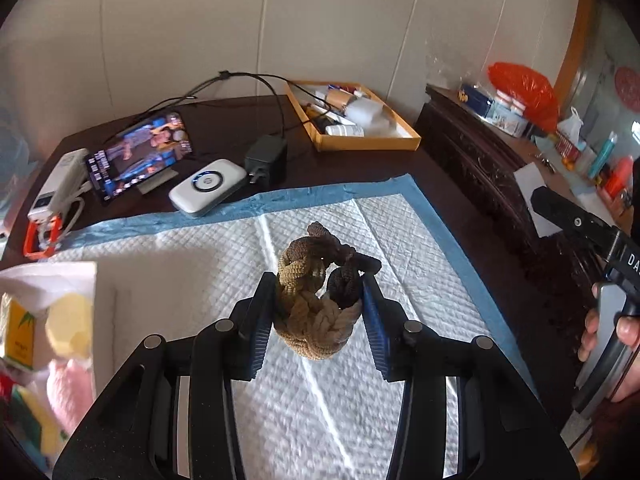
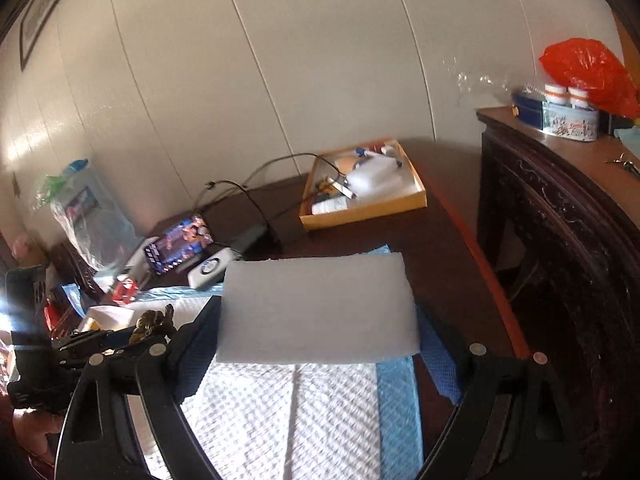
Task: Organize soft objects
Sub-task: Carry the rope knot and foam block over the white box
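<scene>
The knotted rope (image 1: 316,300) runs from pale tan at its lower coils to dark brown at the top; the foam block (image 2: 316,308) is plain white; the pad (image 1: 192,264) beneath is white with a quilted diamond pattern and a light blue border; the tabletop (image 1: 224,120) is a very dark brown; each hand-held gripper is black, the left one (image 1: 318,312) and the right one (image 2: 316,344) both with blue ribbed pads; the tray (image 1: 400,142) is orange-yellow; the plastic bag (image 2: 588,68) is bright red.
</scene>
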